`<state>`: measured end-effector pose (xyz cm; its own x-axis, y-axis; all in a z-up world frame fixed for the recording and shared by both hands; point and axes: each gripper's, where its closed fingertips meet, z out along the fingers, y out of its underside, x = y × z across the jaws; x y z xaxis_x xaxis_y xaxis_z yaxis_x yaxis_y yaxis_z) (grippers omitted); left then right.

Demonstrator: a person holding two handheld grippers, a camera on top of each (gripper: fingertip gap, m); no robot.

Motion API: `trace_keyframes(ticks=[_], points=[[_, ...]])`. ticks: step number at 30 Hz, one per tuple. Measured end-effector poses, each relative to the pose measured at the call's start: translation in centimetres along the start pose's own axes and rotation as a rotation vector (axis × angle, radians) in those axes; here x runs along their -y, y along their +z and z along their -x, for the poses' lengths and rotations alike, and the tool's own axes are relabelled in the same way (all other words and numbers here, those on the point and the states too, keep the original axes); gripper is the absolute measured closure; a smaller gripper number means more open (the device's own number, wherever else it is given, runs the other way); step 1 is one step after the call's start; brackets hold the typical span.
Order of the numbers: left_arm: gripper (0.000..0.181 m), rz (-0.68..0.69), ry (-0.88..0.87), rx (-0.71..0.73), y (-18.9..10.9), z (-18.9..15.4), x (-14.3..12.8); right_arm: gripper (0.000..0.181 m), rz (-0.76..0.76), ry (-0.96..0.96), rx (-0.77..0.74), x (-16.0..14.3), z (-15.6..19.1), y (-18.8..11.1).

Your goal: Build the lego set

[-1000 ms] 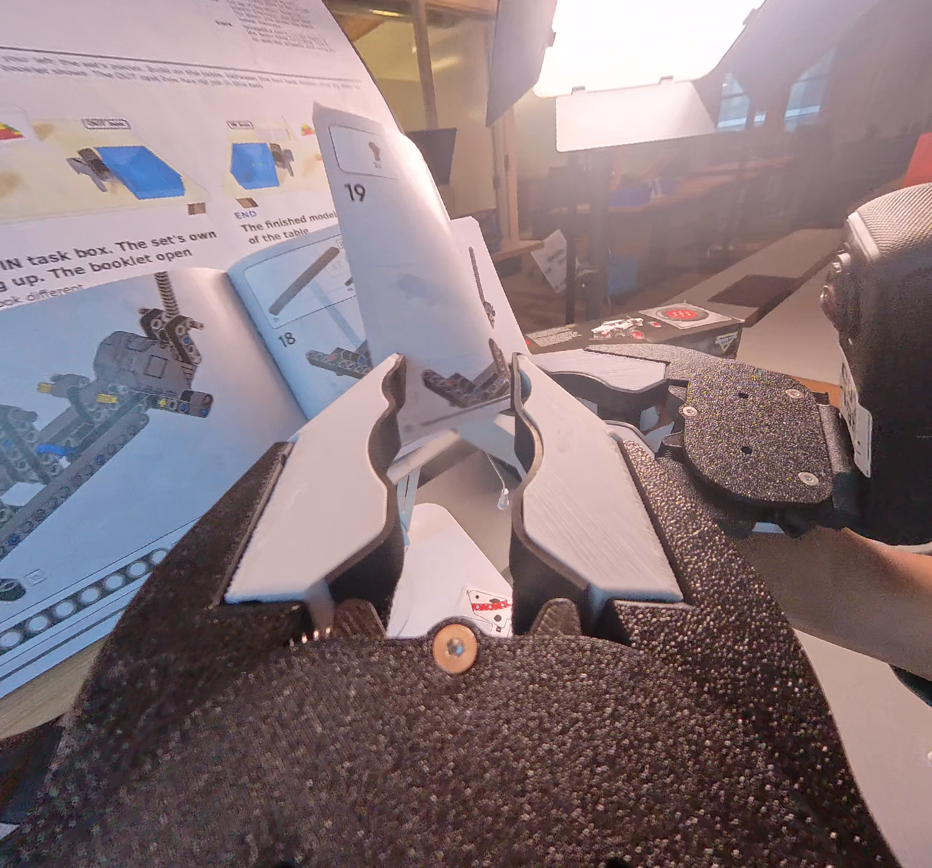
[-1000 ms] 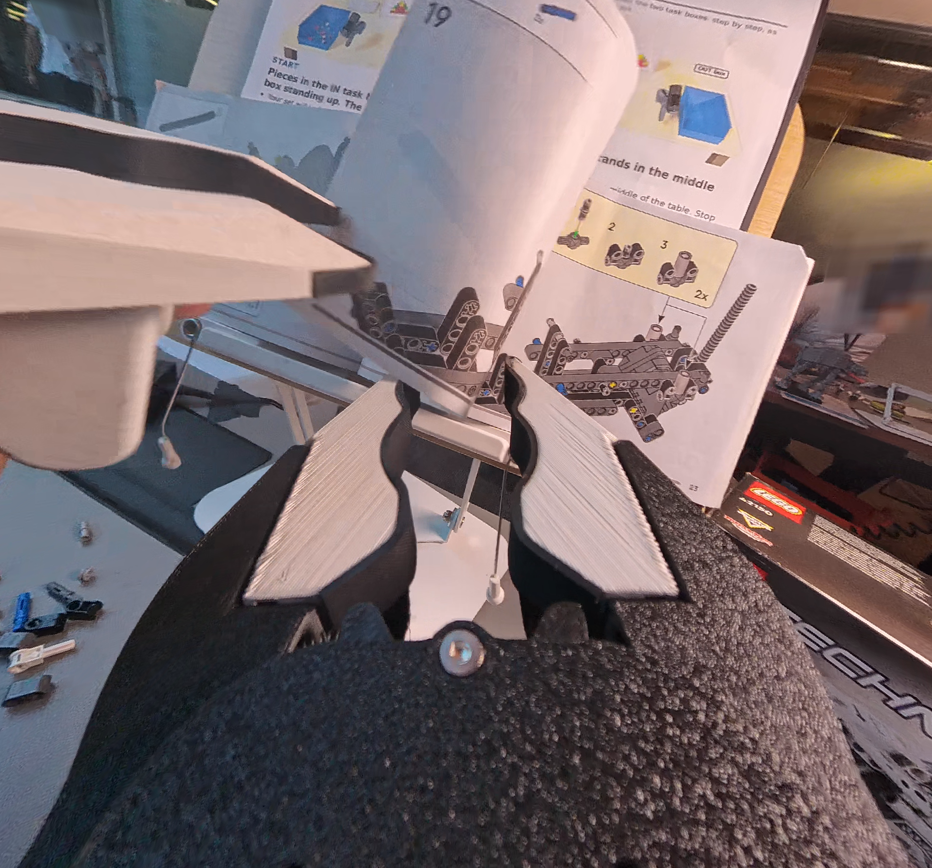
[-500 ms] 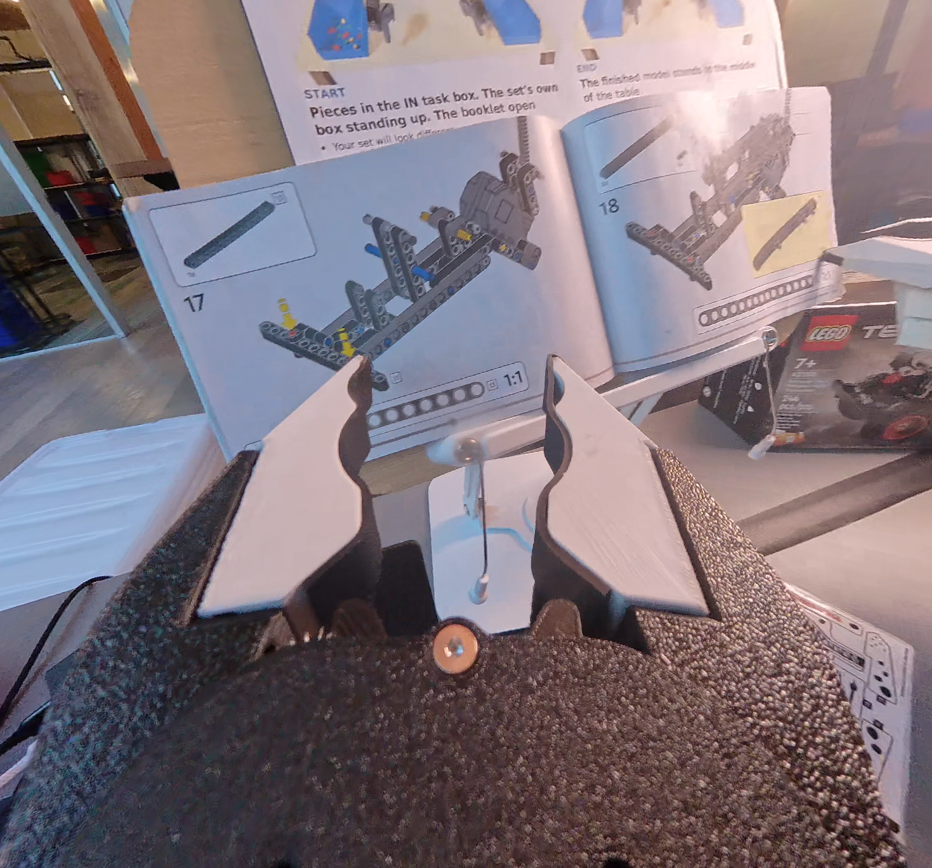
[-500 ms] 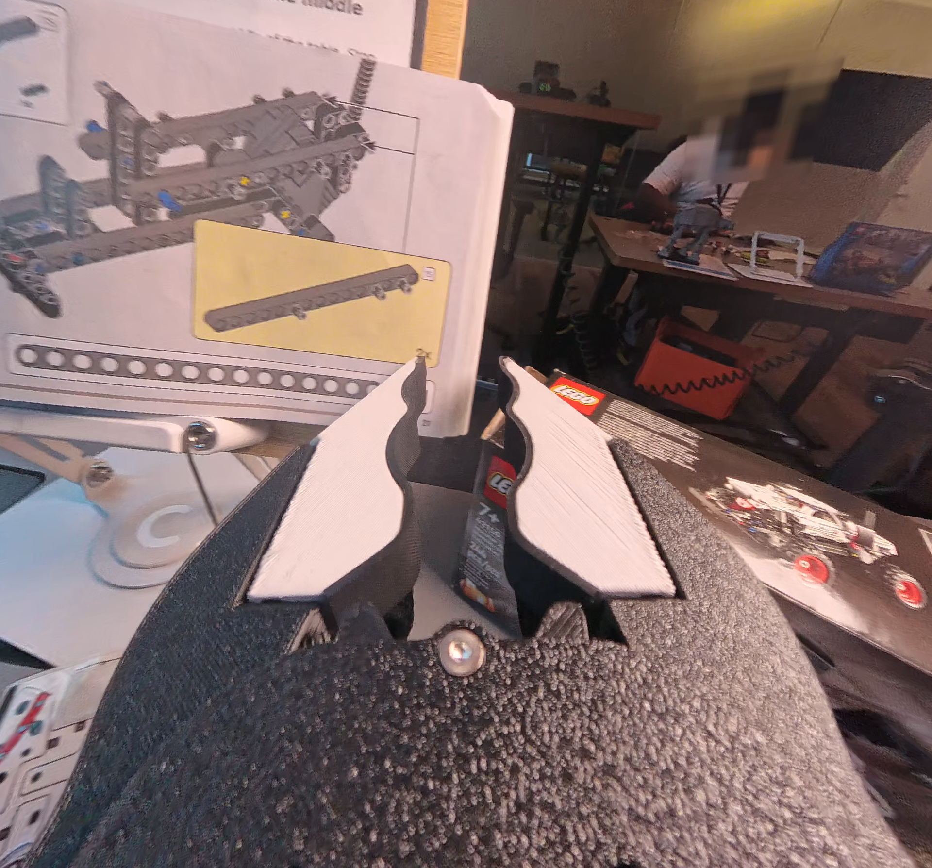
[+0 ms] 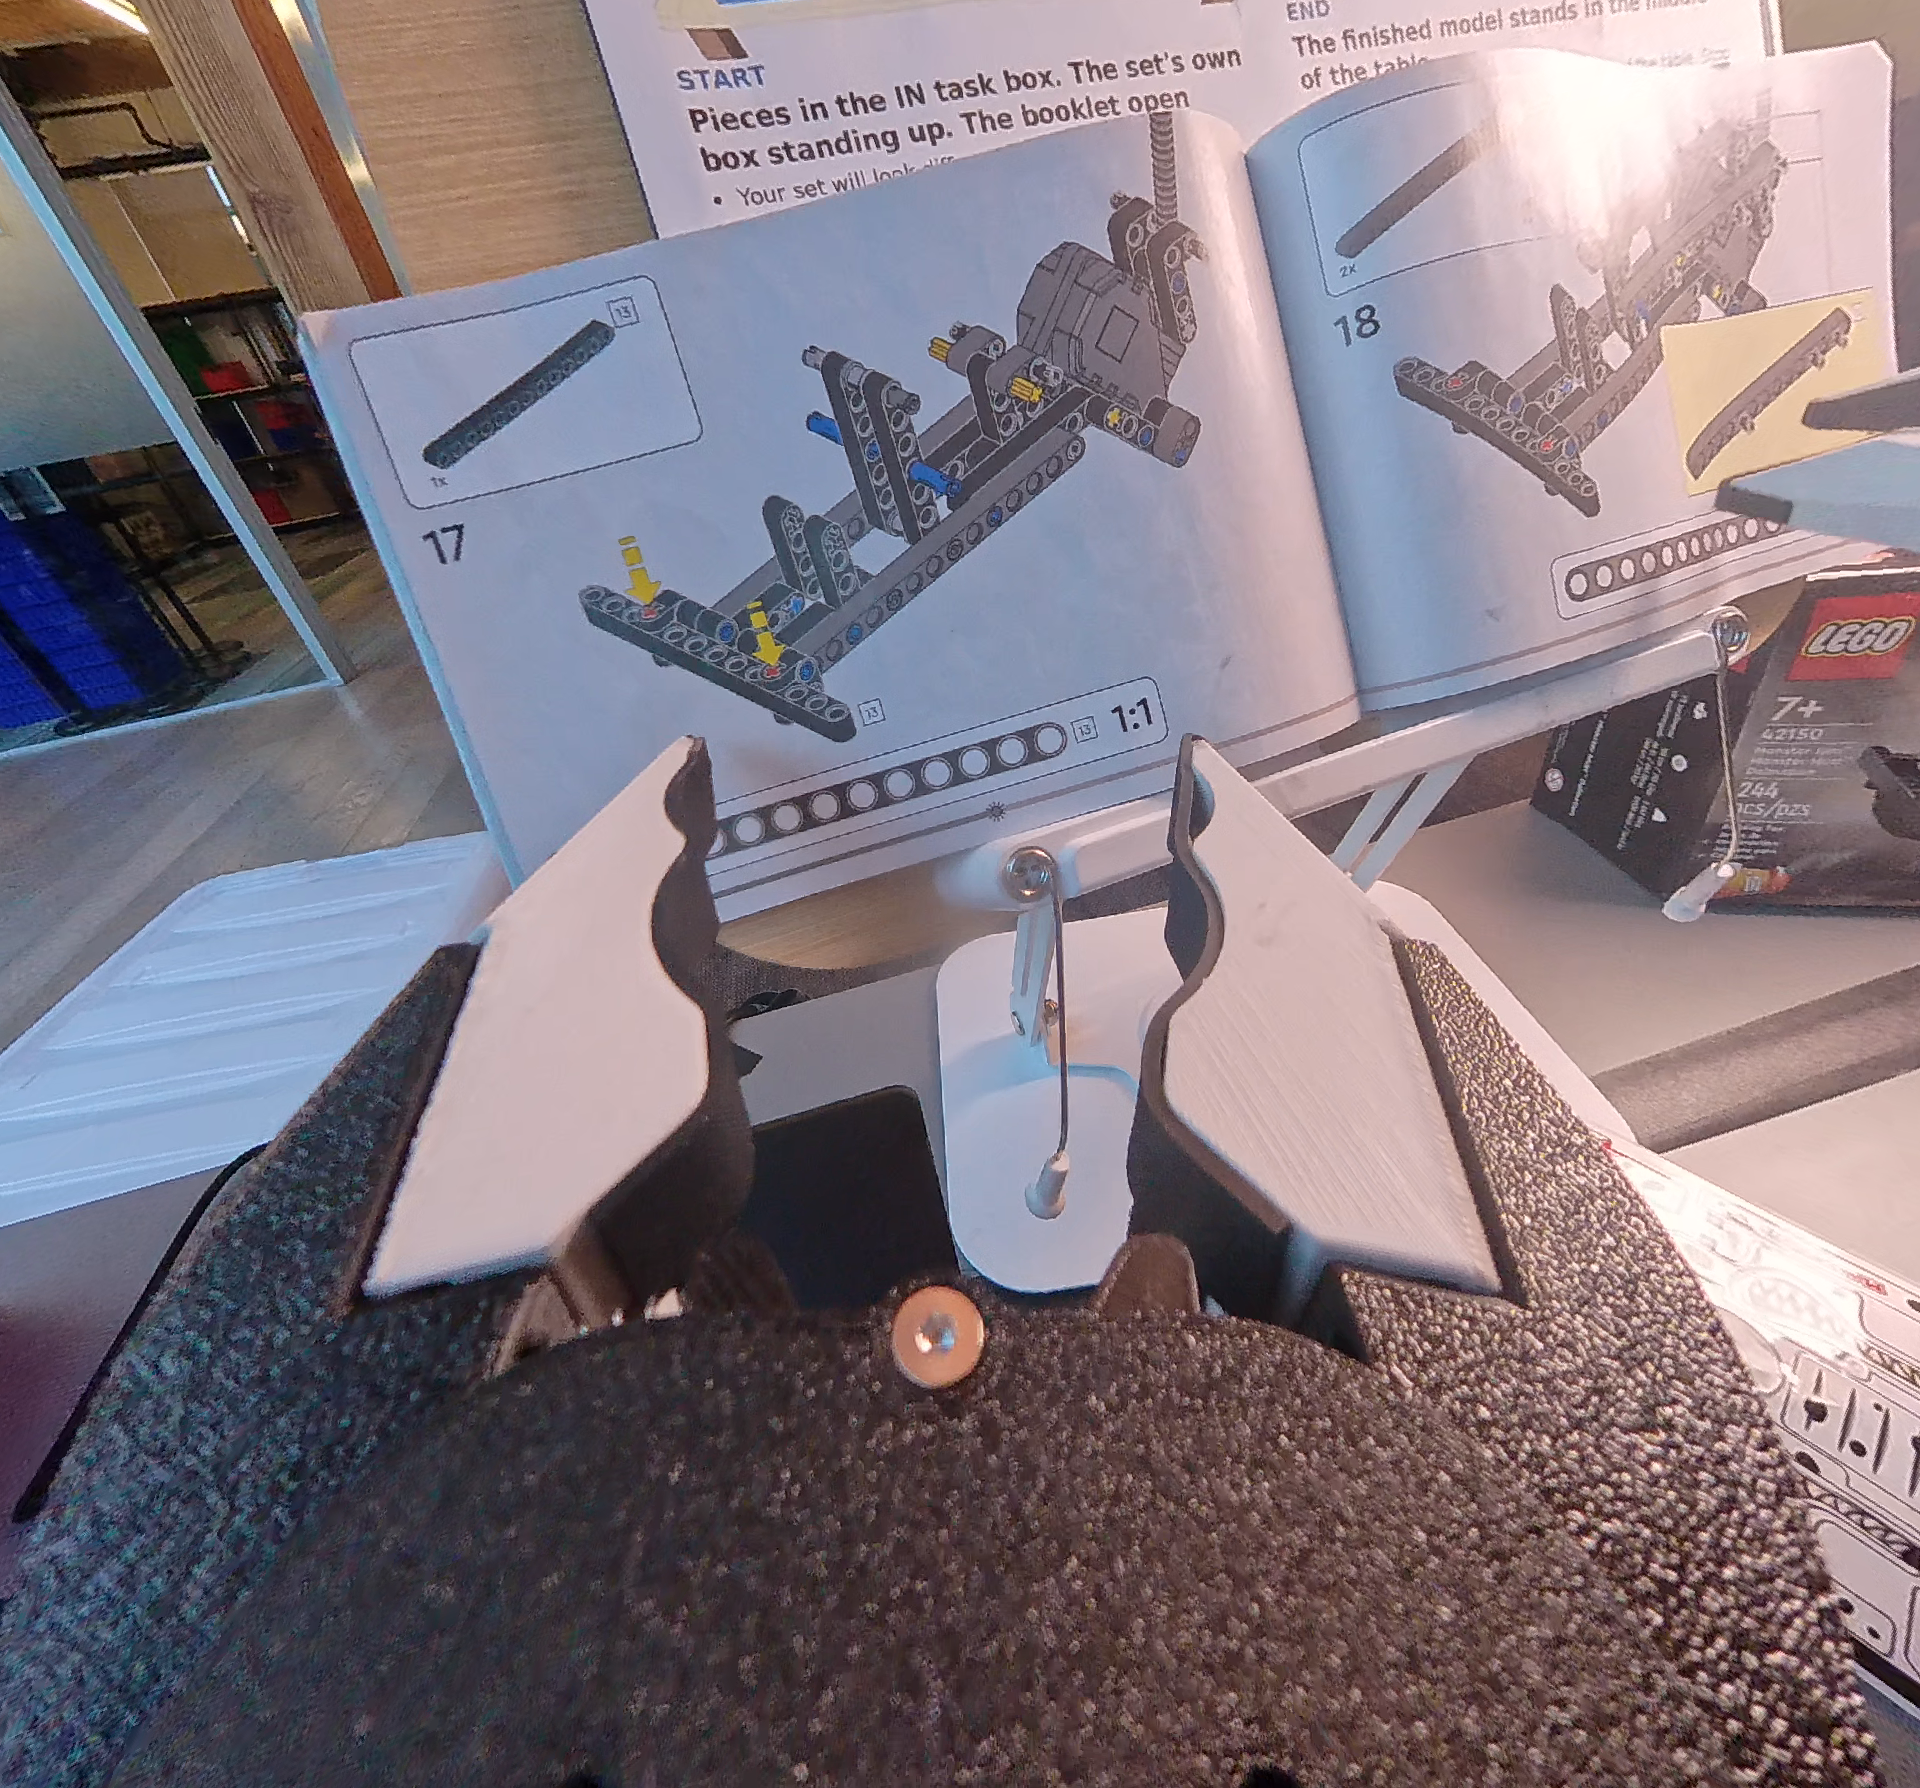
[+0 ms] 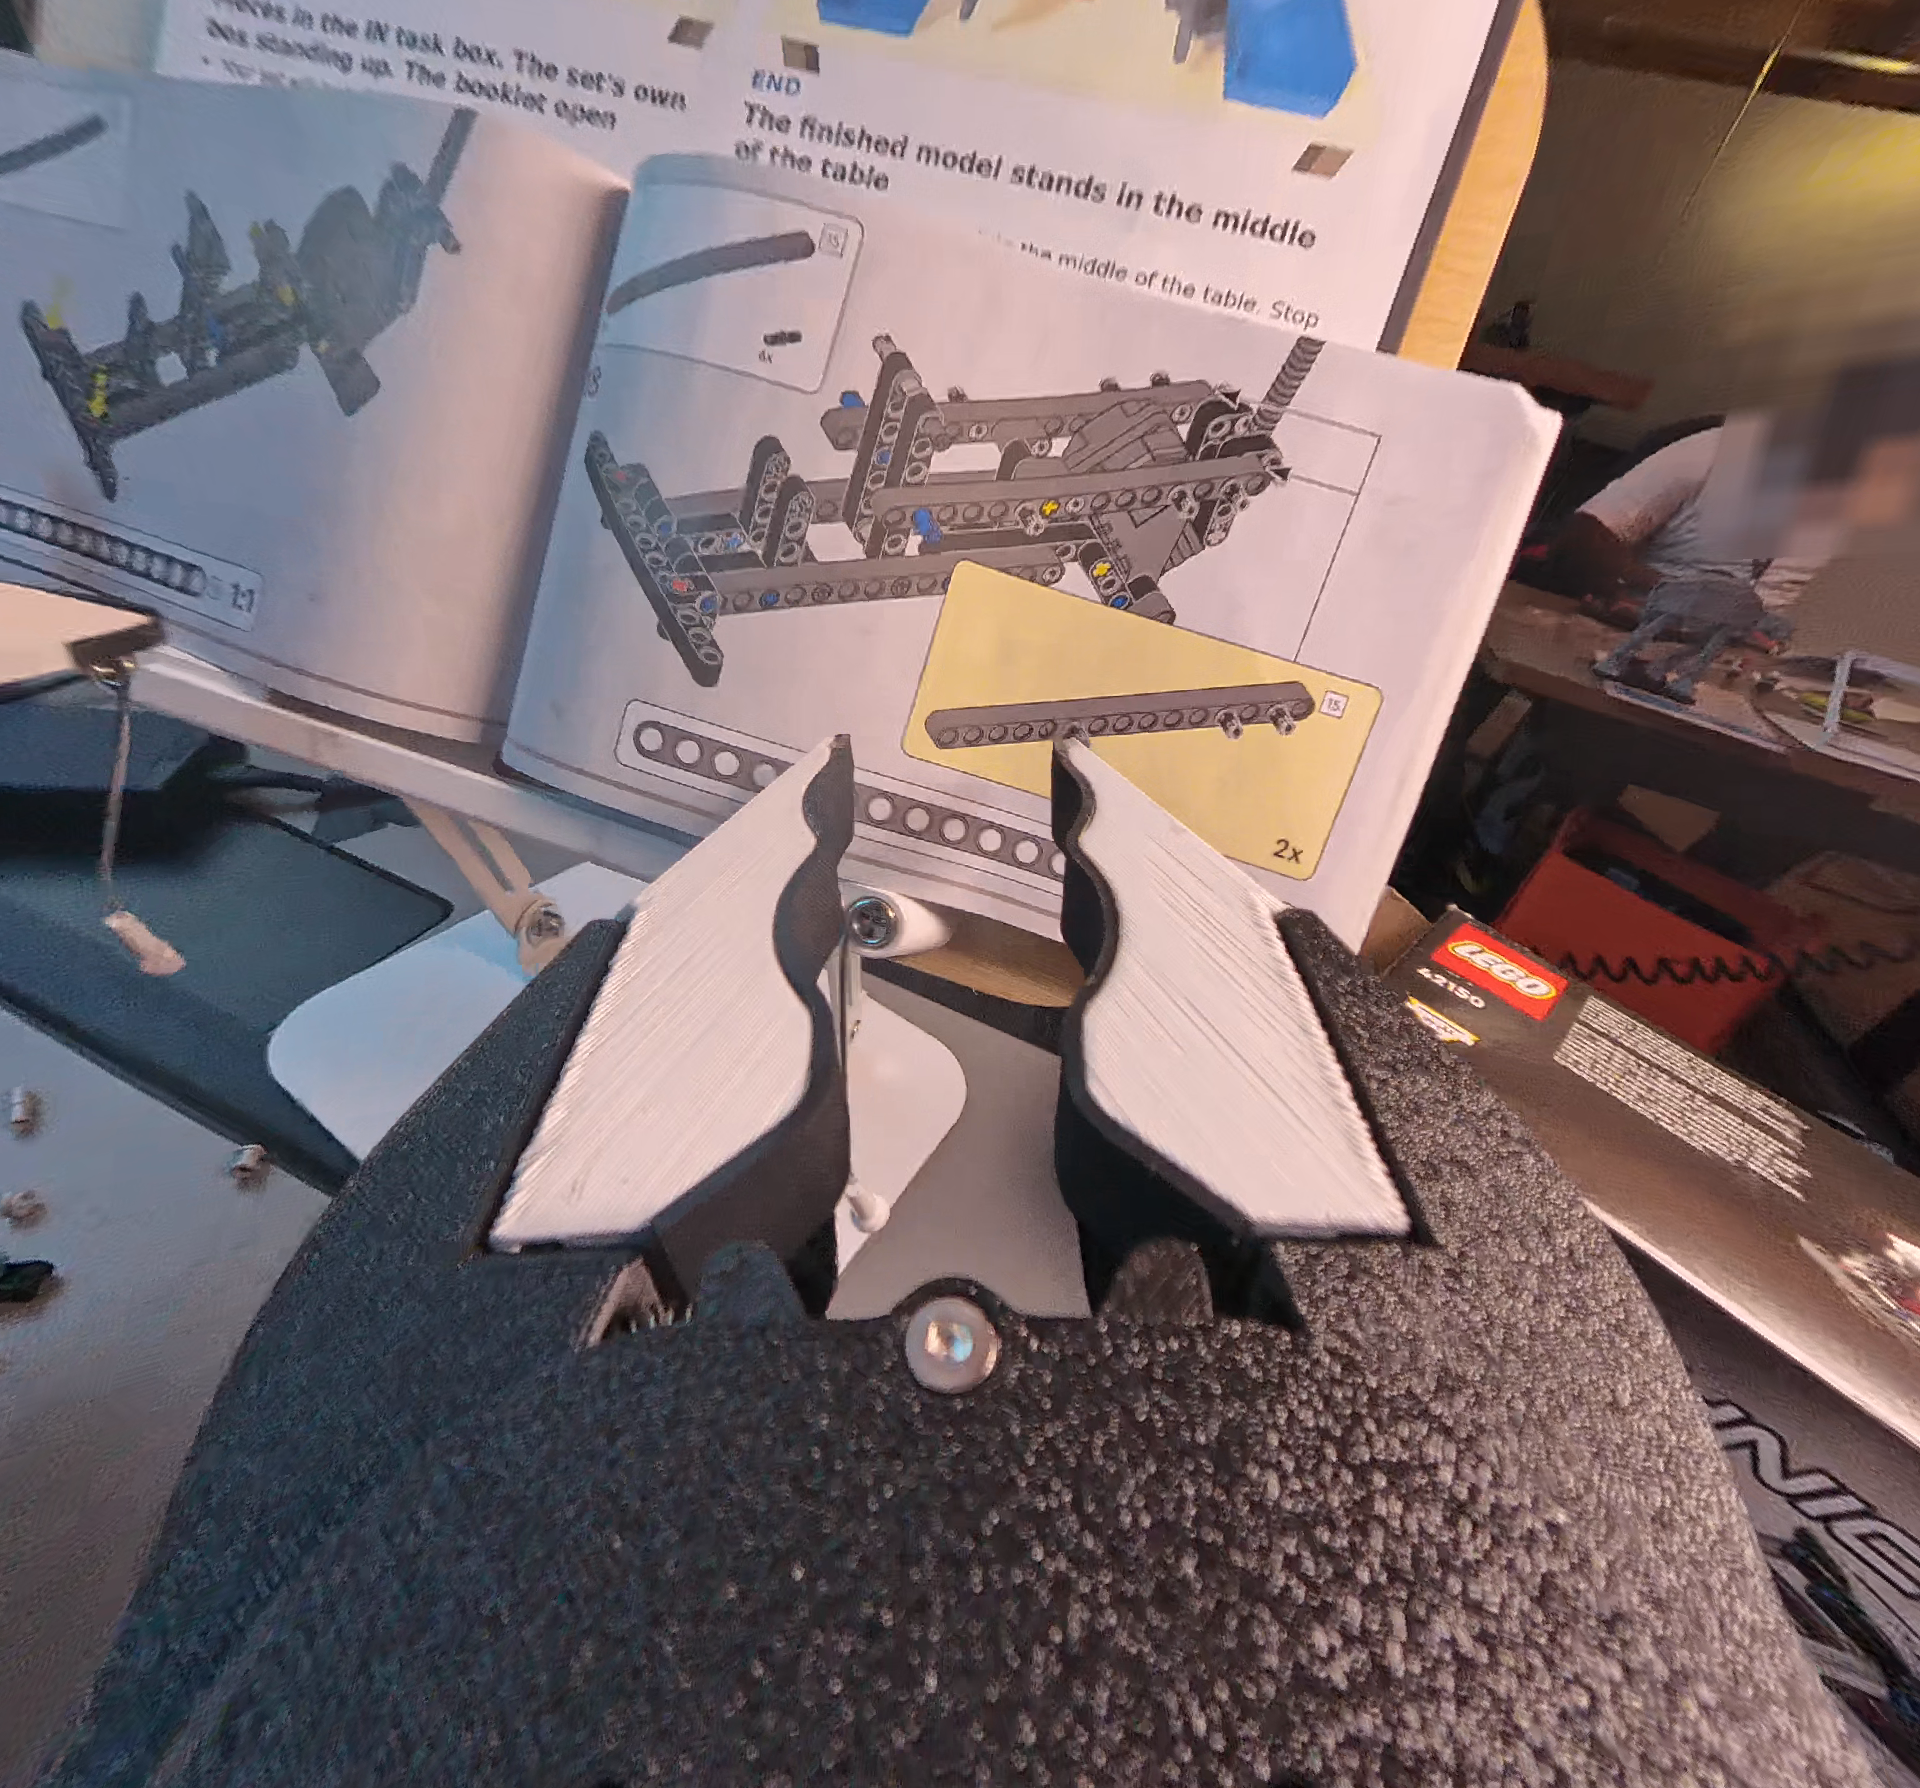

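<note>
Mid-build by my guess; booklet [image 5: 935,491] open on stand [image 5: 1023,1094]; left gripper [image 5: 940,772] wide open, empty; right gripper [image 6: 951,746] part open, empty; loose pieces [image 6: 21,1208] unplaced.

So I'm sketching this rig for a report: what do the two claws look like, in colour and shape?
Both match. The left claw and right claw each have two pale grey, wedge-shaped fingers with fine ridged lines and wavy black inner edges. They sit in a rough, speckled black body with one silver screw at the centre. No cables or sleeves show.
</note>
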<state>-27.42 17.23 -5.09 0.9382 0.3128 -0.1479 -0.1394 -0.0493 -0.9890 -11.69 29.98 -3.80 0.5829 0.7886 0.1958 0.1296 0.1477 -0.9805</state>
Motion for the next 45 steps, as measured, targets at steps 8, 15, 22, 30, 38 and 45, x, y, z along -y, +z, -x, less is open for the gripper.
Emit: trace_keyframes(ticks=[8,15,22,30,38,45], points=[[0.091,0.007,-0.021,0.010,0.3,1.1,-0.2,0.124,0.074,-0.028,-0.072,-2.3,-1.9,0.5],[0.094,0.013,-0.019,0.016,0.7,0.8,-0.8,0.120,0.095,-0.025,-0.085,-3.1,-3.1,0.0],[0.121,0.006,-0.002,0.042,0.9,1.5,-1.2,0.124,0.101,-0.029,-0.086,-3.6,-3.4,-0.1],[0.146,0.002,0.025,0.058,0.8,2.0,-1.3,0.125,0.111,-0.043,-0.090,-3.7,-3.3,0.0],[0.118,-0.048,0.003,0.054,0.5,2.0,-0.3,0.125,0.110,-0.059,-0.090,-3.6,-3.1,-0.1],[0.076,-0.082,-0.014,0.039,1.3,1.7,0.3,0.125,0.095,-0.050,-0.084,-3.2,-2.7,0.0]])
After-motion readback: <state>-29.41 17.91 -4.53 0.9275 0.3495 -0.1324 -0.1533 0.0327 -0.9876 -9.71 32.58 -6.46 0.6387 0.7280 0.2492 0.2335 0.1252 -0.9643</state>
